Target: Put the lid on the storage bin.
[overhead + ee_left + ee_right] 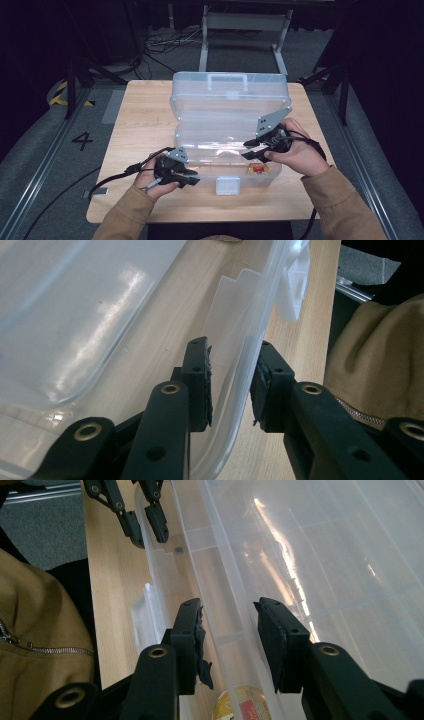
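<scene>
Item: clear plastic case (227, 130), lid up, mid-table (140, 125). Likely light, stiff, slick, thin-walled. Grip at the front rim. Left tongs (231, 385) straddle the front wall, released; right tongs (227, 630) released over the rim.

Sleeves: my tan jacket sleeves (345, 205), metal zip.
Tongs: my left gripper (194, 179) and right gripper (248, 150), black jaws, brass-ringed screws, grey plates.
Cables: black, trailing.
</scene>
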A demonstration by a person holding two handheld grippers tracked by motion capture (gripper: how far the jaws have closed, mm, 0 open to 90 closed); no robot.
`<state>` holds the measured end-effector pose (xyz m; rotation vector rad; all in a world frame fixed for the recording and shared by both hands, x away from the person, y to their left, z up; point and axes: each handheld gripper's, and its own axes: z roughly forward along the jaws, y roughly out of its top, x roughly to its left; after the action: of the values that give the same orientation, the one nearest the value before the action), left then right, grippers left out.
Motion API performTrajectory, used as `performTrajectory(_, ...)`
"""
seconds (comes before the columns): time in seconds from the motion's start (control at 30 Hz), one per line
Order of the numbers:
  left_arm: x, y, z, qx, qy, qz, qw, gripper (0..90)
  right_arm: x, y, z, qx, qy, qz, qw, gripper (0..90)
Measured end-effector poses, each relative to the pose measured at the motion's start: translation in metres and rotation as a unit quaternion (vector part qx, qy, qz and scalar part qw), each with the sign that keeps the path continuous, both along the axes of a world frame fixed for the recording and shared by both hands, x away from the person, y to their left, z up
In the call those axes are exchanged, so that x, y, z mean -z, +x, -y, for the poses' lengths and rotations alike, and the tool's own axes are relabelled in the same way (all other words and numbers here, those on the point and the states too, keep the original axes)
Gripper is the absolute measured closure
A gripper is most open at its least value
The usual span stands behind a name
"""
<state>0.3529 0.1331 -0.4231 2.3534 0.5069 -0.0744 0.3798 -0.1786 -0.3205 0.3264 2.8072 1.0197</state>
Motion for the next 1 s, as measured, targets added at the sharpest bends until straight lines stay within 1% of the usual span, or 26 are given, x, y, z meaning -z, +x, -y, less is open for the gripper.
performTrajectory(0.1,0.000,0.000,0.000,0.001,0.000,-0.001,1.0000,70.5,-0.004,-0.001,0.003,0.002,0.011,-0.002,0.9999,63.9)
performTrajectory(0.13,0.000,0.000,0.000,0.001,0.000,-0.002,1.0000,70.2,-0.005,-0.001,0.005,0.005,0.019,-0.002,0.9998,64.2)
performTrajectory(0.2,0.000,0.000,0.000,0.002,0.000,-0.003,1.0000,69.4,-0.008,-0.001,0.007,0.010,0.028,0.004,0.9995,65.5)
performTrajectory(0.3,0.000,0.000,0.000,0.002,-0.001,-0.005,1.0000,68.3,-0.014,0.001,0.013,0.028,0.056,0.014,0.9979,69.0)
performTrajectory(0.33,0.000,0.000,0.000,0.002,0.000,-0.006,1.0000,67.8,-0.016,0.001,0.014,0.037,0.067,0.018,0.9969,71.5)
performTrajectory(0.37,0.000,0.000,0.000,0.002,0.000,-0.006,1.0000,67.2,-0.016,0.001,0.014,0.037,0.067,0.018,0.9969,71.5)
performTrajectory(0.4,0.000,0.000,0.000,0.001,0.000,-0.007,1.0000,67.2,-0.018,0.003,0.017,0.052,0.084,0.026,0.9948,74.3)
performTrajectory(0.43,0.000,0.000,0.000,0.001,-0.001,-0.008,1.0000,67.1,-0.020,0.004,0.019,0.065,0.097,0.031,0.9927,79.6)
performTrajectory(0.53,-0.001,0.000,0.000,0.002,0.000,-0.010,0.9999,65.4,-0.023,0.007,0.023,0.101,0.123,0.049,0.9860,88.1)
performTrajectory(0.57,-0.001,0.000,0.000,0.003,0.001,-0.011,0.9999,64.5,-0.024,0.008,0.024,0.110,0.134,0.053,0.9835,89.2)
performTrajectory(0.6,-0.002,-0.001,0.000,0.003,0.002,-0.013,0.9999,63.5,-0.025,0.009,0.025,0.115,0.141,0.056,0.9816,89.7)
performTrajectory(0.63,-0.002,-0.001,0.000,0.004,0.001,-0.012,0.9999,62.9,-0.026,0.009,0.027,0.125,0.153,0.060,0.9784,89.9)
performTrajectory(0.67,-0.003,-0.001,-0.001,0.004,0.001,-0.013,0.9999,62.8,-0.026,0.010,0.028,0.131,0.160,0.063,0.9763,89.9)
performTrajectory(0.7,-0.004,-0.001,-0.002,0.004,0.000,-0.013,0.9999,62.8,-0.027,0.010,0.031,0.139,0.174,0.065,0.9727,90.0)
performTrajectory(0.77,-0.006,-0.002,-0.004,0.003,-0.002,-0.014,0.9999,63.0,-0.029,0.012,0.034,0.153,0.188,0.068,0.9678,90.0)
performTrajectory(0.8,-0.007,-0.002,-0.005,0.001,-0.002,-0.014,0.9999,63.2,-0.029,0.013,0.036,0.161,0.196,0.069,0.9647,90.0)
performTrajectory(0.93,-0.012,-0.004,-0.008,0.000,-0.002,-0.015,0.9999,63.3,-0.031,0.015,0.042,0.179,0.215,0.072,0.9574,90.0)
performTrajectory(0.97,-0.013,-0.004,-0.009,-0.003,-0.001,-0.013,0.9999,62.7,-0.031,0.016,0.043,0.179,0.218,0.071,0.9567,90.0)
performTrajectory(1.0,-0.014,-0.005,-0.010,-0.005,-0.001,-0.012,0.9999,62.1,-0.031,0.016,0.044,0.183,0.220,0.073,0.9554,90.0)
